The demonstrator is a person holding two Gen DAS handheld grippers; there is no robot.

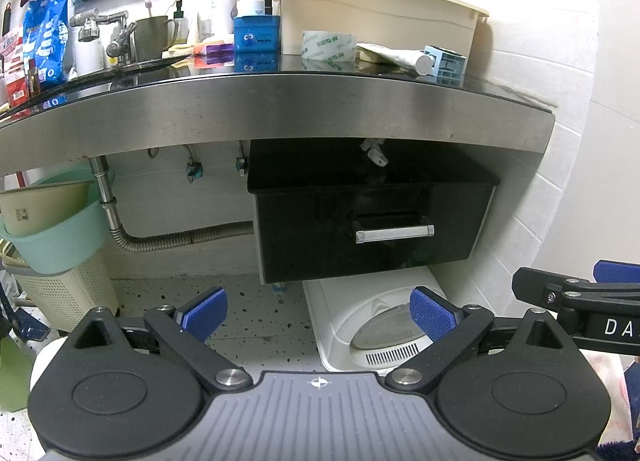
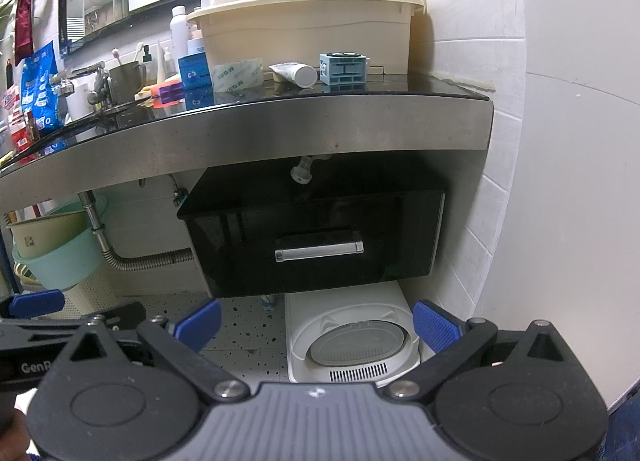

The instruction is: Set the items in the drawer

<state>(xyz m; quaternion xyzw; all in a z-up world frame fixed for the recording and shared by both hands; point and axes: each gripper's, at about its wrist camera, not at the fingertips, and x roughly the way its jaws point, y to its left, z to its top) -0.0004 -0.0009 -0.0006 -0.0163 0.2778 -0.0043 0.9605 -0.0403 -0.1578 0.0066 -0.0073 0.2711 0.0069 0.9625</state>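
Observation:
A black glossy drawer [image 1: 372, 221] [image 2: 320, 237] hangs shut under the counter, with a silver bar handle [image 1: 395, 233] [image 2: 319, 251]. On the counter above it lie a roll of clear tape [image 1: 329, 49] [image 2: 237, 75], a white tube [image 1: 400, 57] [image 2: 294, 72] and a light blue block [image 1: 444, 65] [image 2: 343, 68]. My left gripper [image 1: 318, 311] is open and empty, low in front of the drawer. My right gripper [image 2: 316, 323] is open and empty too, at about the same height; part of it shows at the right edge of the left wrist view [image 1: 576, 293].
A large beige tub [image 1: 376, 9] [image 2: 308, 25] stands at the back of the counter. A faucet [image 1: 108, 33], cup and bottles are to the left. A white appliance [image 1: 384, 325] [image 2: 352, 341] sits on the floor under the drawer. Green basins [image 1: 56, 229] and a drain pipe [image 1: 120, 229] are at left.

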